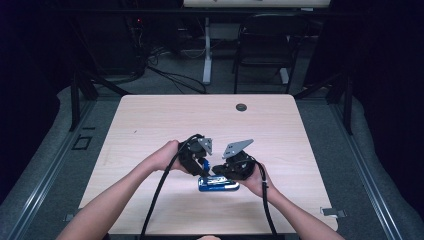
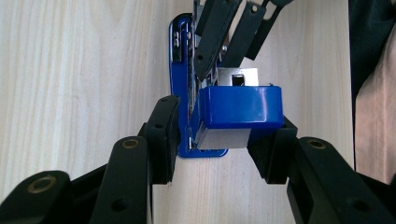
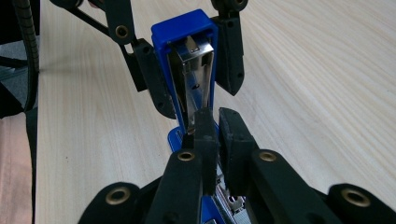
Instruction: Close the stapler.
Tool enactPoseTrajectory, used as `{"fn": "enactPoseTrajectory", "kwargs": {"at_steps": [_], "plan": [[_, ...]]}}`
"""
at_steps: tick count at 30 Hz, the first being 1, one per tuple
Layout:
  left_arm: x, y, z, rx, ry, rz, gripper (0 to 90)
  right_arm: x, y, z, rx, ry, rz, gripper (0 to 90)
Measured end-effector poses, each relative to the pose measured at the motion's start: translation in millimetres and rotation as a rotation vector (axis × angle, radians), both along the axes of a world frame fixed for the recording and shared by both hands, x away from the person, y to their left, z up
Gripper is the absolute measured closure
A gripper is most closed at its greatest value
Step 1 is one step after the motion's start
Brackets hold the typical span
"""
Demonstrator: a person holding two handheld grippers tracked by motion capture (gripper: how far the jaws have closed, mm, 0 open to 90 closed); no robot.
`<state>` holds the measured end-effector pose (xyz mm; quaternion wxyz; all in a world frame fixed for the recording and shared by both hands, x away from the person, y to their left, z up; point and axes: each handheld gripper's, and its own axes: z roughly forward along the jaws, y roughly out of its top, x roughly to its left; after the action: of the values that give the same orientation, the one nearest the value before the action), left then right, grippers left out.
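Two hand-held grippers meet over one small thing near the front edge of a pale wooden desk (image 1: 150,125), whose only other feature is a dark round grommet (image 1: 241,107) far back; beyond it stand a black chair (image 1: 265,45) and loose cables on the floor.

The thing is a blue stapler (image 1: 218,184), lying on the desk with its base flat and its top cover swung up on the hinge, so the metal staple channel (image 3: 196,79) is bared. That layout suggests loading or clearing staples: one tool keeps the lid out of the way while the other works in the magazine.

The left hand-held gripper (image 2: 219,140) stands with its jaws on either side of the raised blue cover (image 2: 243,107); its right pad looks to be against the cover's side, while the left pad sits by the base, so I judge a loose bracket more than a firm clamp, with the jaws partly spread. Holding there keeps the lid from dropping back.

The right hand-held gripper (image 3: 217,135) comes from the opposite end, jaws drawn nearly together with a narrow gap, tips poised at the lower end of the channel. What they pinch, if anything, is too small to tell.
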<state>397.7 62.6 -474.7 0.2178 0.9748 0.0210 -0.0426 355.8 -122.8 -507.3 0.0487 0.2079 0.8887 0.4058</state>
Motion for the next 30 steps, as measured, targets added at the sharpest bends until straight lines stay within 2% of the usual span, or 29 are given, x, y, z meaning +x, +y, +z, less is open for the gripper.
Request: {"fn": "enactPoseTrajectory", "kwargs": {"at_steps": [3, 6, 15, 21, 30], "plan": [[-1.5, 2.4, 0.1, -0.005, 0.004, -0.012, 61.1, 0.0, 0.2, 1.3, 0.002, -0.005, 0.001, 86.5], [-2.4, 1.1, 0.2, -0.010, -0.013, -0.008, 64.2, 0.5, 0.5, 2.6, 0.003, -0.007, 0.005, 86.5], [-2.6, -13.1, -3.3, -0.029, -0.012, -0.013, 64.2, -1.1, -8.5, 7.3, 0.015, -0.012, -0.009, 86.4], [-1.2, -22.5, -5.8, -0.027, -0.012, -0.029, 64.4, -0.9, -17.0, 7.9, 0.000, -0.005, -0.025, 86.4], [0.5, -33.7, -9.7, -0.021, -0.003, -0.040, 64.5, -5.3, -34.9, 13.6, 0.015, -0.024, -0.070, 86.3]]}}
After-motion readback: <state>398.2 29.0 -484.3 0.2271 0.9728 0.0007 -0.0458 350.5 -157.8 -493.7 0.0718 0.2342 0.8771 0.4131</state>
